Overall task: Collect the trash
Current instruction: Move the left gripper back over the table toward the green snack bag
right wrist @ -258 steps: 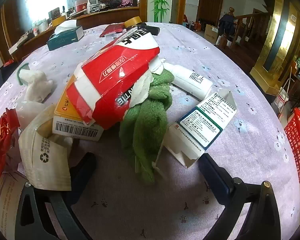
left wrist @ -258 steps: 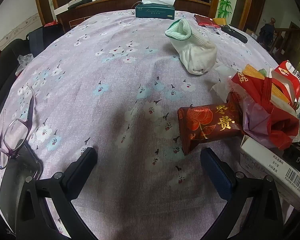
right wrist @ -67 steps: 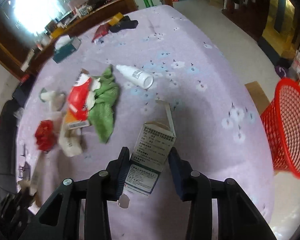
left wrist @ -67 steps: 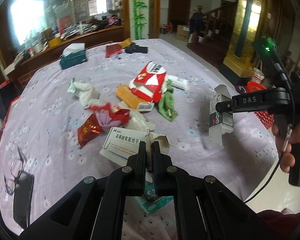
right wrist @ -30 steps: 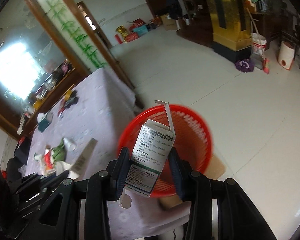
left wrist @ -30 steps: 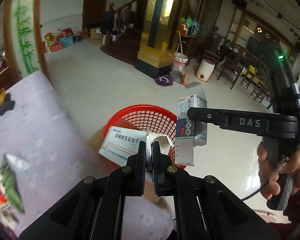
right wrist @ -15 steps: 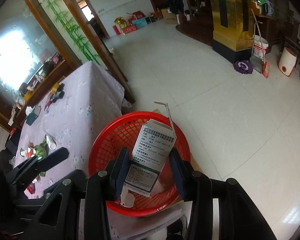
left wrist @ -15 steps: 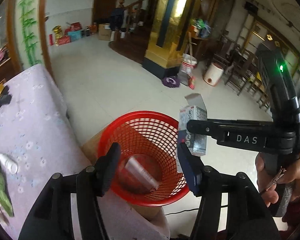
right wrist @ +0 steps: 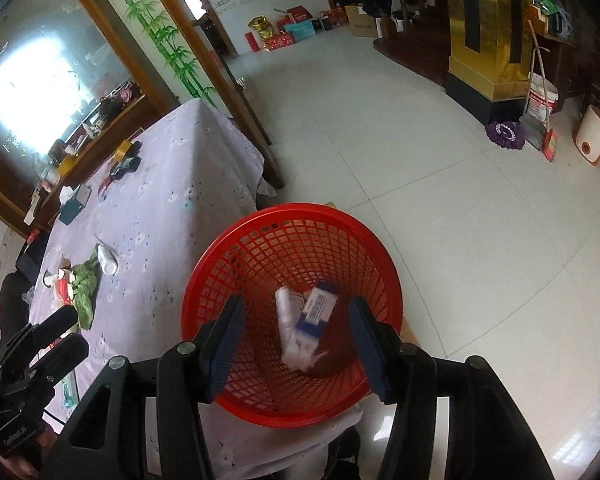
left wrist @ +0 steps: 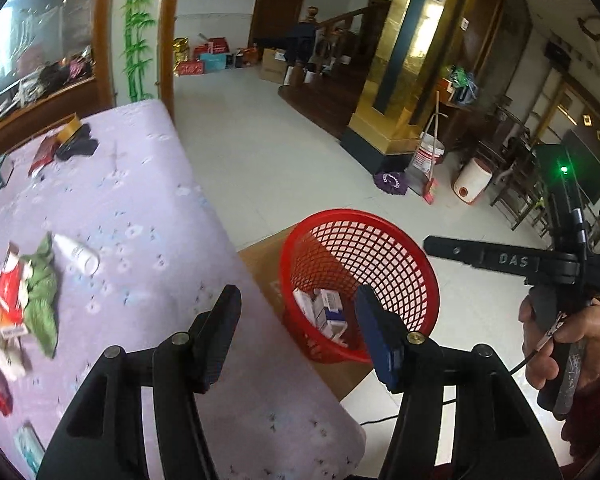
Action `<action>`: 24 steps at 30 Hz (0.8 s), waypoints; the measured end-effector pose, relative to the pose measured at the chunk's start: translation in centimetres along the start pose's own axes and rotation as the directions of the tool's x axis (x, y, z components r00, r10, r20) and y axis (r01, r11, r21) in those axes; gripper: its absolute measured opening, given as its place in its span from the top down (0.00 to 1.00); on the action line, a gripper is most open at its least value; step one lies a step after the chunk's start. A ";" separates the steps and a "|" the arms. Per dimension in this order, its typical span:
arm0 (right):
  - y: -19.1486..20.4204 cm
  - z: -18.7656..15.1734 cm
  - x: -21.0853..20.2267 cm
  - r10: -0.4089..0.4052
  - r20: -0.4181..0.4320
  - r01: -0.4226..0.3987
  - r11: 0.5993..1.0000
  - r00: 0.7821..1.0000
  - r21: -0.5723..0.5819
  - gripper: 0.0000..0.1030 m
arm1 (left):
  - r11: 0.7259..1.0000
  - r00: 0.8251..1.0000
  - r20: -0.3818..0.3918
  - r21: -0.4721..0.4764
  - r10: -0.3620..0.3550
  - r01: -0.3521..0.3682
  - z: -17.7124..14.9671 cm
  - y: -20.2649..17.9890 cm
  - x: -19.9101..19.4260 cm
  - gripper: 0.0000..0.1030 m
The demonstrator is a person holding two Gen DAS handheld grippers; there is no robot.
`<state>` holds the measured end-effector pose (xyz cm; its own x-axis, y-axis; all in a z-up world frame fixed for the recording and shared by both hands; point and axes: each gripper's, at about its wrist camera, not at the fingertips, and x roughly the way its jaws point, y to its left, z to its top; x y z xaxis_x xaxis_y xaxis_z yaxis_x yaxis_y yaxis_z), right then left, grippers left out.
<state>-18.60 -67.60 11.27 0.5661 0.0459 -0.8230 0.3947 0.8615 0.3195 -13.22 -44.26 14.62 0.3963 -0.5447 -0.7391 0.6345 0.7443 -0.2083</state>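
left claw (left wrist: 296, 332): jaws apart, nothing in 'em | right claw (right wrist: 296, 344): jaws just been opening, empty, right over the red plastic mesh basket (right wrist: 236, 272) | blue-and-white cardboard boxes (right wrist: 314, 314) lying in basket bottom | more trash: crumpled green cloth (left wrist: 40, 292) far left on lilac flowered surface (left wrist: 148, 216)

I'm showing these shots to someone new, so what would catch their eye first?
The red basket on the floor beside the table, with boxes lying in its bottom. The right gripper hangs right over it, its fingers having just opened with nothing between them, and the left gripper is open and empty too. Then the litter left on the purple tablecloth.
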 end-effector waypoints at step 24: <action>16.5 -4.5 -3.2 0.106 0.062 -0.102 0.993 0.992 -0.066 0.35 | 0.990 0.995 0.047 -0.113 0.088 -0.082 -5.4 12.2 -10.1 0.44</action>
<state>-17.19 -51.24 17.04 0.6486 0.1052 -0.7538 0.2866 0.8838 0.3699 -13.07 -27.54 16.09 0.4809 -0.4948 -0.7238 0.5207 0.8253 -0.2182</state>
